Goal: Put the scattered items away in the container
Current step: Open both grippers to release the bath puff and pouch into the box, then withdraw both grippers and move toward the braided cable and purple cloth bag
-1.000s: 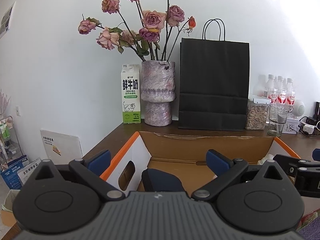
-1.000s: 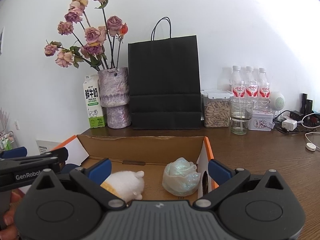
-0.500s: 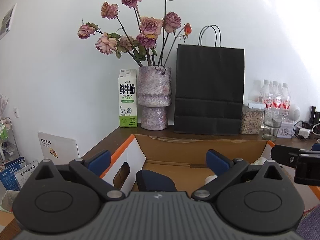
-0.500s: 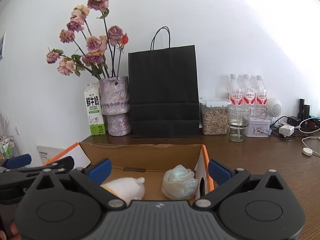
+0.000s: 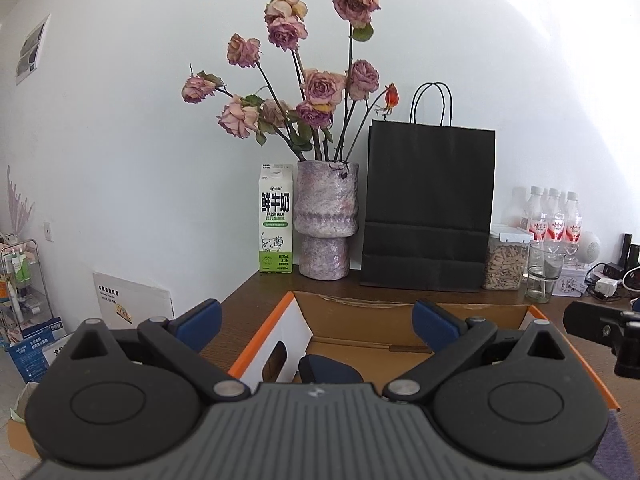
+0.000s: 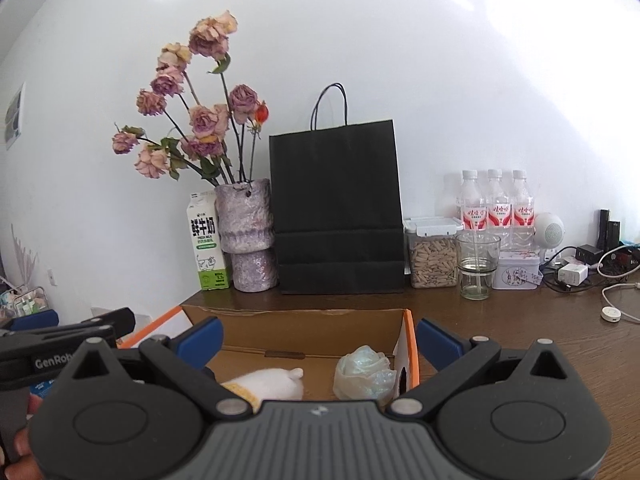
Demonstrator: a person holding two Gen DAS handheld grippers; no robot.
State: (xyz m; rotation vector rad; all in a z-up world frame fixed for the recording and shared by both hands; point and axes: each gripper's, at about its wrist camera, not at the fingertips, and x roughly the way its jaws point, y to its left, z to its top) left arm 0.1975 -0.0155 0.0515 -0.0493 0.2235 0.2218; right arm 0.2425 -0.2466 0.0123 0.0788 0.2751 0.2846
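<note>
— Both claws have drawn back and up from the box point(image 6: 320, 326) over the last second; it sits lower and smaller in each view

— Where are the items?

— White plush toy point(image 6: 266, 384) and pale crumpled bag point(image 6: 364, 370) lie inside, just ahead of the right claw point(image 6: 320, 338). A dark blue item point(image 5: 330, 368) rests inside, right under the left claw point(image 5: 316, 320)

— Holding anything?

— No, each claw is spread wide and empty. Nothing loose shows on the surface point(image 6: 520, 320) near them, so the tidying looks about finished
</note>
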